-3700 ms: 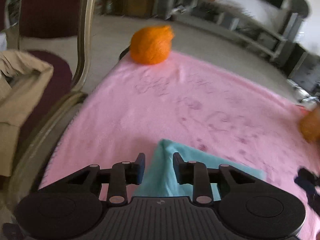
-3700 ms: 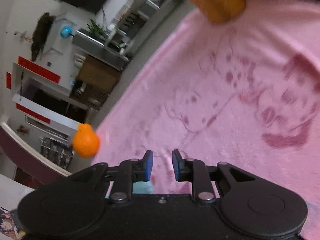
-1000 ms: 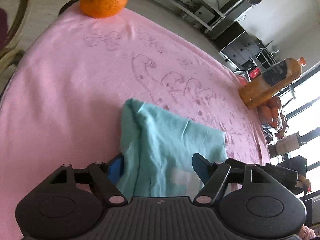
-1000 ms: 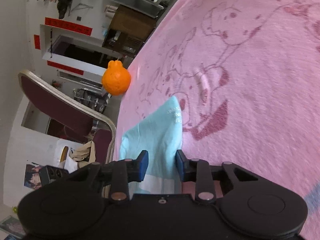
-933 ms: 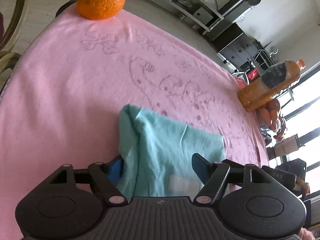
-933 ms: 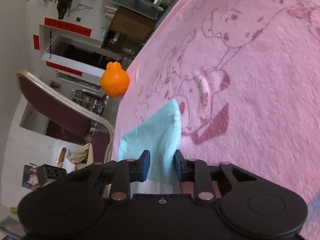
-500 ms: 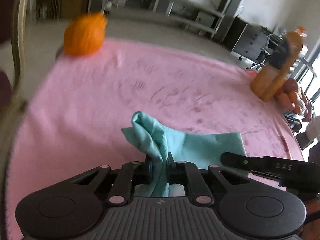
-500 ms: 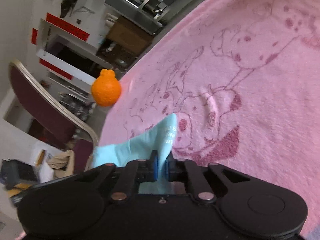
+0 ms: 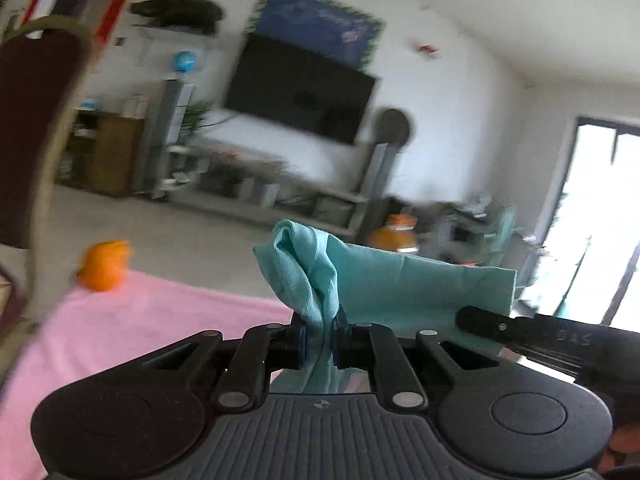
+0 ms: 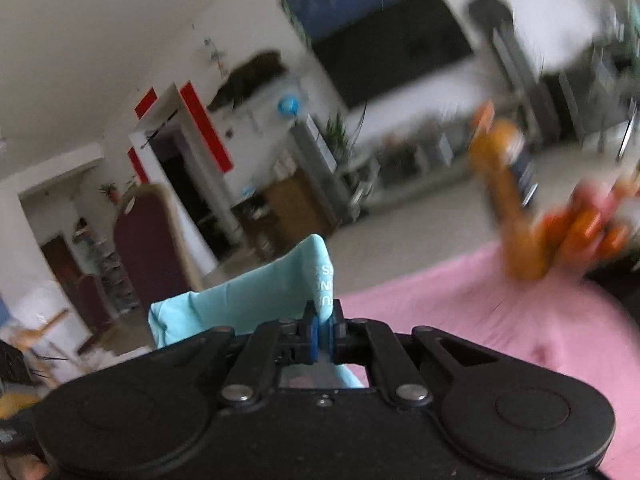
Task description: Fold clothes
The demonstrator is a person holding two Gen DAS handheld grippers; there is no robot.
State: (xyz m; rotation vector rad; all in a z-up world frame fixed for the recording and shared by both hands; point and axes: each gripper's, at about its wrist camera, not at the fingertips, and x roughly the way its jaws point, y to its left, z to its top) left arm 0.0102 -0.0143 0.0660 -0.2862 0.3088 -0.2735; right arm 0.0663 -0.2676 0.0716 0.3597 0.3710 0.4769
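- My left gripper point(image 9: 320, 340), wide apart a second ago around the teal cloth point(image 9: 400, 280), now pinches a bunched corner of it.
- My right gripper point(image 10: 324, 336), narrow a second ago, is clamped on the opposite corner, printed lettering showing just above the pads.
- The cloth lay on the pink blanket point(image 9: 160, 320); now it hangs above the blanket, stretched between both grippers.
- The orange point(image 9: 102, 266) sits at the blanket's far edge, well clear.
- I judge the lift done; next comes laying one half over the other.
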